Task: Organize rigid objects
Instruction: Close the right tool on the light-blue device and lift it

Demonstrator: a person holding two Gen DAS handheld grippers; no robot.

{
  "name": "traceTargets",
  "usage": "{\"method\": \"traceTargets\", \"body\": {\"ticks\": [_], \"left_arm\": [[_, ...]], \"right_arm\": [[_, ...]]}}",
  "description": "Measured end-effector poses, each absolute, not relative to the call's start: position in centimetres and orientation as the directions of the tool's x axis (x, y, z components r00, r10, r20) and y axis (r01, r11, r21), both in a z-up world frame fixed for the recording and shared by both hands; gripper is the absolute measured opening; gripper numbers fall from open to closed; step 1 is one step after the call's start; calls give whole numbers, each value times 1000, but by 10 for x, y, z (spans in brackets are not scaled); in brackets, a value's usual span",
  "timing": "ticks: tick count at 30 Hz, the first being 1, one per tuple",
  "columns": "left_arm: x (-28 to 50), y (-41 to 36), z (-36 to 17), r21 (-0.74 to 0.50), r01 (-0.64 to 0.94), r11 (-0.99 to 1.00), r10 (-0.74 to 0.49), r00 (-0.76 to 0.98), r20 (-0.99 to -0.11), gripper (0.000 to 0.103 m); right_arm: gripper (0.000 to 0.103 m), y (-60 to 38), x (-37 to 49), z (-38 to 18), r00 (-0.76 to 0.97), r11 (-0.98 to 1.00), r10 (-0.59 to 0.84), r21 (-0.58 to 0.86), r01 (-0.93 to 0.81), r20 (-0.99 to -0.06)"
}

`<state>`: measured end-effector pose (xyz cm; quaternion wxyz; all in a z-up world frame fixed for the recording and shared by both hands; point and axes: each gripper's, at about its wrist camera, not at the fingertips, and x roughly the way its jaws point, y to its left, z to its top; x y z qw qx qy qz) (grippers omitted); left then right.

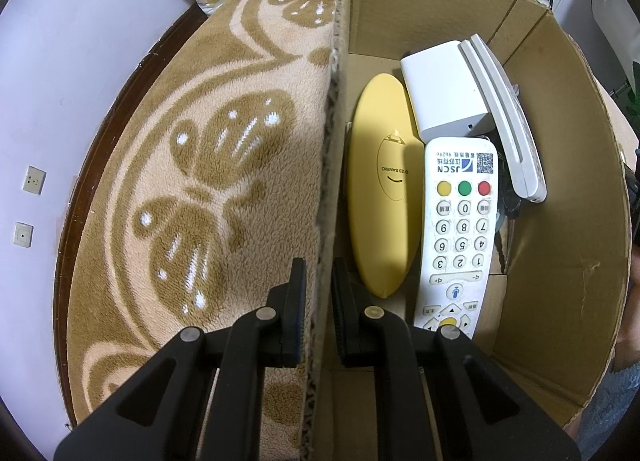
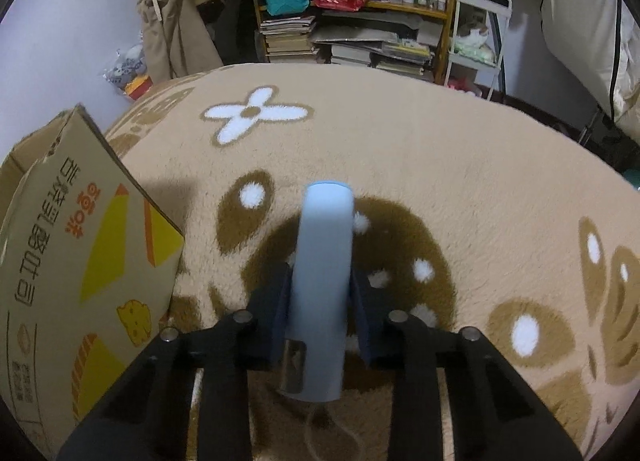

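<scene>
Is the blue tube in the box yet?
No. The blue tube is outside the box, held in the right claw above the blanket.

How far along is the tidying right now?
Done: a yellow case, white remote, white box and white handset lie in the cardboard box. In hand: left tongs clamp the box wall; right tongs hold a blue cylinder. Left: boxing that cylinder.
</scene>
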<state>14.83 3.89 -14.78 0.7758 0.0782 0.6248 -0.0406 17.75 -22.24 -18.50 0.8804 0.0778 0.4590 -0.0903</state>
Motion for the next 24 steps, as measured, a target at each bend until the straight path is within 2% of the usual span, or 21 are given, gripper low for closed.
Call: {"method": "traceTargets", "body": {"ticks": [24], "left_arm": [[147,35,-150,79,165,983,41,219,-975,13]], "right_arm": [[29,-230,144,-175,619,966,-107,66,249,-778]]}}
